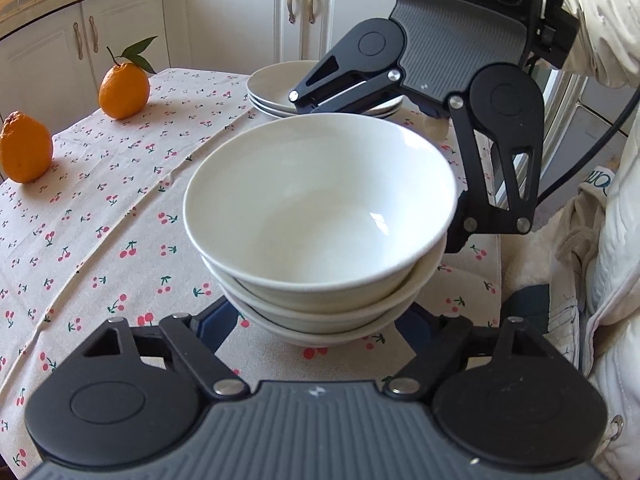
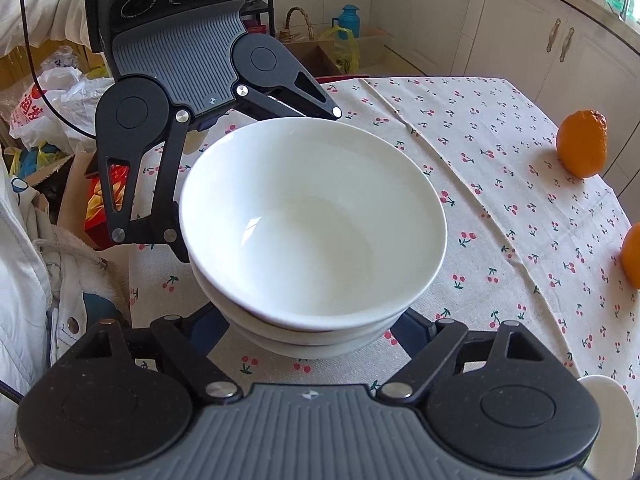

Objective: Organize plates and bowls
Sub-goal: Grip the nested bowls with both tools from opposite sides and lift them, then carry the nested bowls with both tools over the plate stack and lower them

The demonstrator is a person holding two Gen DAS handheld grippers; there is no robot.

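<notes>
A stack of three white bowls (image 1: 320, 208) stands on the cherry-print tablecloth (image 1: 100, 208); it also shows in the right wrist view (image 2: 312, 216). My left gripper (image 1: 320, 320) is spread wide around the near base of the stack, fingertips hidden under the bowls. My right gripper (image 2: 312, 320) is spread wide around the opposite side, fingertips also hidden; it shows in the left wrist view beyond the bowls (image 1: 400, 128). I cannot tell whether the fingers touch the bowls. A stack of white plates (image 1: 276, 84) lies behind the bowls.
Two oranges (image 1: 124, 90) (image 1: 25, 148) sit on the table's left side, seen at right in the right wrist view (image 2: 582, 144). White cabinets (image 1: 232, 12) stand behind. Bags and boxes (image 2: 52, 92) clutter the floor. A plate rim (image 2: 612, 428) shows at the right wrist view's lower right.
</notes>
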